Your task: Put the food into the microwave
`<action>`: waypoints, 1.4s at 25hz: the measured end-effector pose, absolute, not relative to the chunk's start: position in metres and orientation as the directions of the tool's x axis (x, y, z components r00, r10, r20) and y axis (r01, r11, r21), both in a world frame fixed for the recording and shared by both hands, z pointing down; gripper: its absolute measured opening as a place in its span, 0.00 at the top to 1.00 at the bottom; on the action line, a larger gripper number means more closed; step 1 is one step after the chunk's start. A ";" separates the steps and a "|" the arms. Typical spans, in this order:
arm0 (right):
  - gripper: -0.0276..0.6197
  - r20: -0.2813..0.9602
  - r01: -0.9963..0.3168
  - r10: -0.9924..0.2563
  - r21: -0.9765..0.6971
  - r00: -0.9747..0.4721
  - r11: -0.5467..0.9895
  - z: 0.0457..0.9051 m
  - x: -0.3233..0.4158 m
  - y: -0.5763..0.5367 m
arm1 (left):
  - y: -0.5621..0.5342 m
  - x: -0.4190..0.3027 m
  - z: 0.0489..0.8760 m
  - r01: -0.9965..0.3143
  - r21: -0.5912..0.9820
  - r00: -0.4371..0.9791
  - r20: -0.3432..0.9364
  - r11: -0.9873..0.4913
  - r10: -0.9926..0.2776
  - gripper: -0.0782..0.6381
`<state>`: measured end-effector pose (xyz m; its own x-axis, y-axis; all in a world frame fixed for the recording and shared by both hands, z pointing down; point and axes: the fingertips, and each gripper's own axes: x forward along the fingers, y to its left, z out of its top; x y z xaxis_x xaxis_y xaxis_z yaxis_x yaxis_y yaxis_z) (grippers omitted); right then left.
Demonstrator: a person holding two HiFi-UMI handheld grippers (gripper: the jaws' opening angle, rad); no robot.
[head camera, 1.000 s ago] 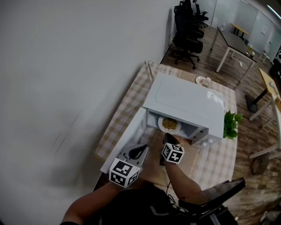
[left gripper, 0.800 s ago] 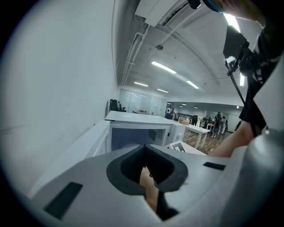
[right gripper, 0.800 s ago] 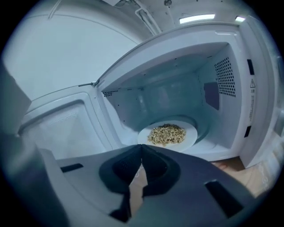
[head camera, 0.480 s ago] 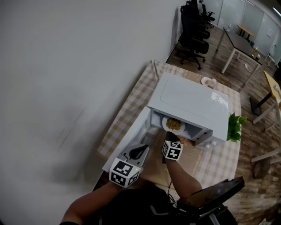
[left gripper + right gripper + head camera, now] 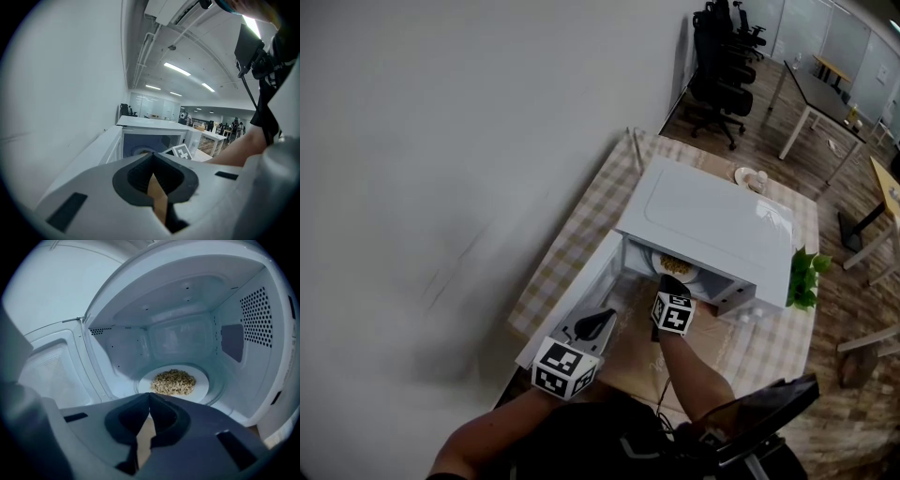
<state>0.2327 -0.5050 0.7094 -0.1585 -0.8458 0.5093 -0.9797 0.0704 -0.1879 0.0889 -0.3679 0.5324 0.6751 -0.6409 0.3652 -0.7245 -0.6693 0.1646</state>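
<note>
A white microwave [image 5: 712,220] stands on the checked table, its door [image 5: 572,298] swung open to the left. Inside, on the turntable, lies a white plate [image 5: 199,380] with a heap of brown food [image 5: 174,381]; the head view shows the plate [image 5: 675,267] just within the opening. My right gripper [image 5: 667,281] is at the mouth of the cavity, jaws shut and empty, tips [image 5: 150,397] right at the plate's near rim; whether they touch it I cannot tell. My left gripper [image 5: 595,323] hovers shut and empty beside the door, also pointed at the cavity [image 5: 150,143].
A wall runs along the left of the table [image 5: 572,234]. A green plant [image 5: 803,272] stands right of the microwave and small dishes [image 5: 748,175] sit behind it. Office chairs [image 5: 722,47] and desks fill the room beyond.
My right gripper has moved forward up to the microwave's opening, and the plate of food now lies deeper inside the cavity. The left gripper has stayed put.
</note>
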 end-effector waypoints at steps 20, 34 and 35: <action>0.94 0.497 -0.964 -0.831 -0.216 -0.248 0.158 0.701 0.227 -0.511 | -0.369 0.100 0.533 -0.757 0.153 0.643 0.350 -0.635 -0.681 0.88; 0.94 0.378 -0.945 -0.871 -0.215 -0.313 0.246 0.619 0.197 -0.454 | -0.338 0.091 0.514 -0.690 0.148 0.716 0.280 -0.709 -0.639 0.88; 0.94 0.372 -0.946 -0.875 -0.210 -0.311 0.248 0.614 0.194 -0.447 | -0.333 0.089 0.511 -0.681 0.150 0.726 0.274 -0.717 -0.632 0.88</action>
<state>0.1943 -0.4469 0.6140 -0.3113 -0.8745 0.3719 -0.9459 0.2476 -0.2098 0.0891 -0.3334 0.5114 0.7255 -0.6315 0.2735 -0.6807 -0.7170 0.1502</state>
